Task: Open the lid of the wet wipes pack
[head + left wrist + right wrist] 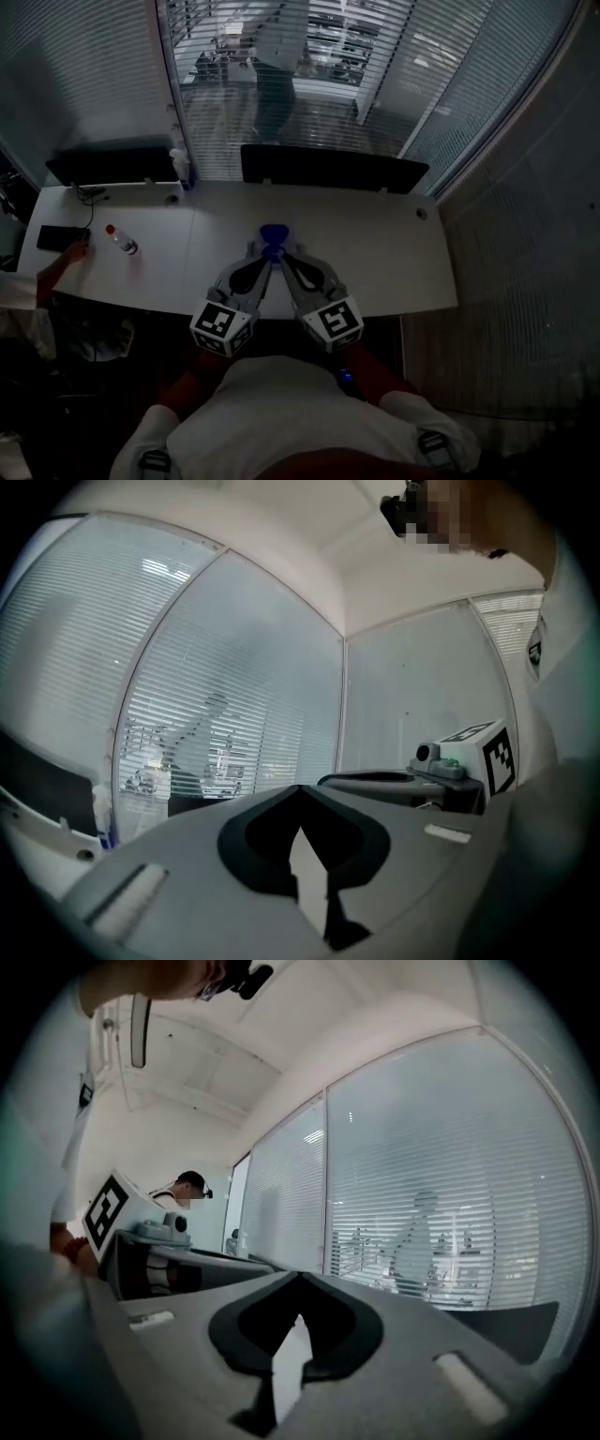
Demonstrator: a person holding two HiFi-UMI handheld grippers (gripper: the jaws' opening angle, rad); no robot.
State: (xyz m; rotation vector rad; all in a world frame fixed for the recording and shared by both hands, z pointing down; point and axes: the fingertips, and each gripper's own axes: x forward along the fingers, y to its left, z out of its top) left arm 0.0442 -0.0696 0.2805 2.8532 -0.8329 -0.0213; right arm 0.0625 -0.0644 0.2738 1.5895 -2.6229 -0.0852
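Note:
A small blue thing (273,232) lies on the white table (394,253), just beyond both grippers' tips; I cannot tell whether it is the wet wipes pack. In the head view my left gripper (265,251) and right gripper (282,251) are held side by side over the table's near edge, tips almost meeting. In the left gripper view the left gripper (300,794) has its jaws together with nothing between them. The right gripper (298,1279) looks the same in its own view. Both point level at the glass wall, and no pack shows in either gripper view.
A clear bottle with a red cap (122,241) and a black flat thing (60,237) lie at the table's left, by another person's hand (71,252). Two dark screens (333,169) stand along the far edge. Behind is a glass wall with blinds (281,84).

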